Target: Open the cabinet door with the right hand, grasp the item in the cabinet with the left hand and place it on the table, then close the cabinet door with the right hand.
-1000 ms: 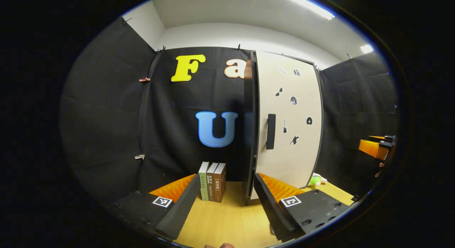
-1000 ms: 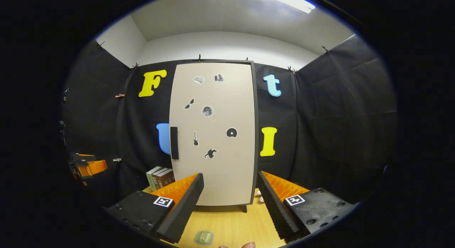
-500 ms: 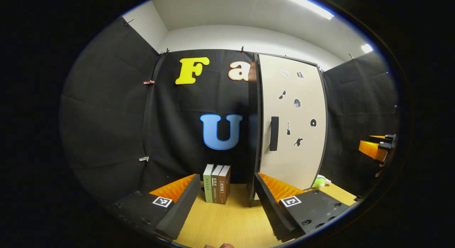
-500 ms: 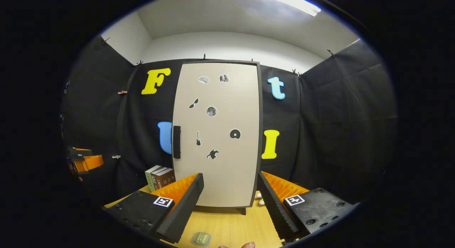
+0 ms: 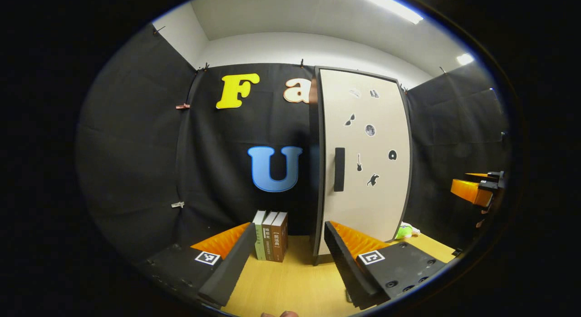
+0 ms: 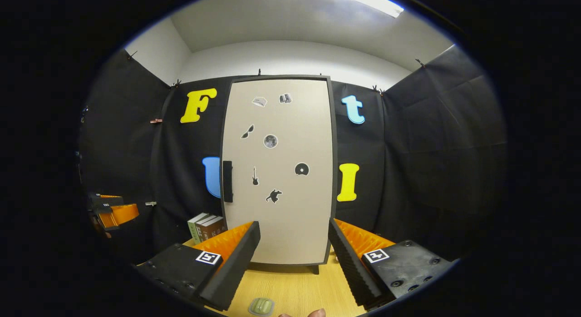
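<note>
Nothing is done yet: the cabinet door point(image 6: 277, 171) is closed, so the item stays hidden inside. Right gripper point(image 6: 294, 258) and left gripper point(image 5: 287, 258) hover, fingers released, over the desk point(image 6: 295, 289).

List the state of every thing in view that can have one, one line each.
Beige cabinet door with black stickers: shut.
Black bar handle on the door's left edge: untouched.
Three books beside the cabinet: upright, side by side.
Left gripper: open, holding nothing.
Right gripper: open, holding nothing.
Small green ridged thing on the wooden table: lying flat.
</note>
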A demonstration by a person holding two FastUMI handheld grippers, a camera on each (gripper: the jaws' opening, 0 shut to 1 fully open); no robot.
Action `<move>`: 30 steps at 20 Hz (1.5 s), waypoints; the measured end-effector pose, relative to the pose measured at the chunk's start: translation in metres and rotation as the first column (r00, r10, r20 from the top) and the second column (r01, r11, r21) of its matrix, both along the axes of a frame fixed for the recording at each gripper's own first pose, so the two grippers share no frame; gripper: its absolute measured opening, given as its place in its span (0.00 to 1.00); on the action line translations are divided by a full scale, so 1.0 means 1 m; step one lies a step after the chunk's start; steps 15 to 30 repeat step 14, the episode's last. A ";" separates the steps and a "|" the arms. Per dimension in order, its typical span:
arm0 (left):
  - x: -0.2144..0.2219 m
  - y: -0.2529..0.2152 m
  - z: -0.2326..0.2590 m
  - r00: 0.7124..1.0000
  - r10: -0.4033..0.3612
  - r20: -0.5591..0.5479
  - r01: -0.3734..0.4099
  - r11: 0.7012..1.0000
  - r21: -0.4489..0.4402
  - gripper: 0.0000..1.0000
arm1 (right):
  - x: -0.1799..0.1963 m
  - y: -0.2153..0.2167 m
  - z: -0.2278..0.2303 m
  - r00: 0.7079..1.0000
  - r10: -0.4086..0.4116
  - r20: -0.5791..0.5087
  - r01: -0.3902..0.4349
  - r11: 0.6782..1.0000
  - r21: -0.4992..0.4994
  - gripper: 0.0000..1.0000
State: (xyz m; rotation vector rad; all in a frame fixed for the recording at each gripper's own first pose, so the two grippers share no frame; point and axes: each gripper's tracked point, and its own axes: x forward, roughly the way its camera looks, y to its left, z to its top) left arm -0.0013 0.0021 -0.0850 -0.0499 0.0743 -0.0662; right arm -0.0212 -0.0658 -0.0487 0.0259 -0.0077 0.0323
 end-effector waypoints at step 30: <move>0.006 -0.019 -0.030 1.000 -0.026 0.000 0.026 1.000 -0.009 0.95 | 0.029 -0.014 -0.032 1.000 0.013 -0.003 -0.013 1.000 0.025 0.98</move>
